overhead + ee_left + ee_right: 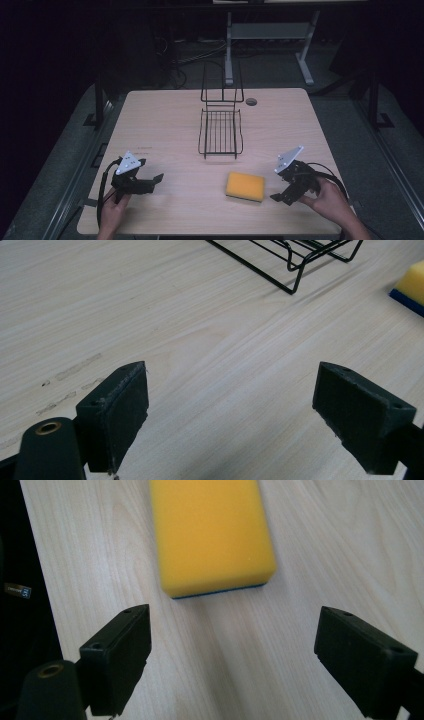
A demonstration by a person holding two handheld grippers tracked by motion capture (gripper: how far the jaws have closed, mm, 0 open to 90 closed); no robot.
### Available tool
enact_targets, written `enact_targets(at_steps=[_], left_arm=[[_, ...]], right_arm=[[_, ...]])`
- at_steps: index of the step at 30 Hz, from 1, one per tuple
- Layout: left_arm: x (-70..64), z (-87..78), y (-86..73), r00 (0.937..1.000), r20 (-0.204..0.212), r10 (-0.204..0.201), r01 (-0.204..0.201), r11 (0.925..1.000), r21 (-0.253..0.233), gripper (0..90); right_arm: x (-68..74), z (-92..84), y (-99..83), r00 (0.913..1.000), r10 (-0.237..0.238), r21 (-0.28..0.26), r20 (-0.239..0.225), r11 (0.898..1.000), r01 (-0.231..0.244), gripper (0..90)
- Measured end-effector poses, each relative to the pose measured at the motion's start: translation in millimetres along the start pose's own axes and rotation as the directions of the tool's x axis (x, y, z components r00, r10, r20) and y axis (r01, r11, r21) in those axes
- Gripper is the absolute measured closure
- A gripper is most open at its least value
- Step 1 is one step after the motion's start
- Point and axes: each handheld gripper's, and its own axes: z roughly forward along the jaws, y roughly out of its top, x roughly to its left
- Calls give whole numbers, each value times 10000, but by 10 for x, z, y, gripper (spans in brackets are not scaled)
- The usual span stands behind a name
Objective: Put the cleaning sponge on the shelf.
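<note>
At six o'clock from the wire rack (220, 131) lies a yellow sponge (245, 186), flanked by left gripper (150, 182) and right gripper (278, 197), jaws apart, seemingly poised for pickup.

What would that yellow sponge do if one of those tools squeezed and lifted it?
The sponge looks like soft foam, so it would probably squash and feel light. Lying flat on the table, it shouldn't roll. Its blue underside looks rougher, perhaps resisting sliding.
</note>
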Motion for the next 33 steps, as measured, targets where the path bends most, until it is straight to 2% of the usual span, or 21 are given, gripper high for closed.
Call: enact_targets(at_steps=[3, 7, 14, 33], left_arm=[[-7, -1, 3, 10000, 12, 2, -2, 10000, -2, 142], [-6, 10, 2, 10000, 25, 30, -30, 10000, 43, 142], [0, 6, 0, 10000, 34, 10, -10, 10000, -13, 142], [9, 9, -1, 10000, 75, 2, -1, 10000, -25, 142]], right_arm=[[23, 7, 78, 9994, -337, 92, 22, 9994, 337, 148], [32, 13, 159, 9985, -555, 68, 33, 9984, 555, 148], [27, 88, 227, 9979, -636, 137, -131, 9979, 638, 148], [68, 332, 539, 9905, -1275, 460, -512, 9905, 1299, 148]])
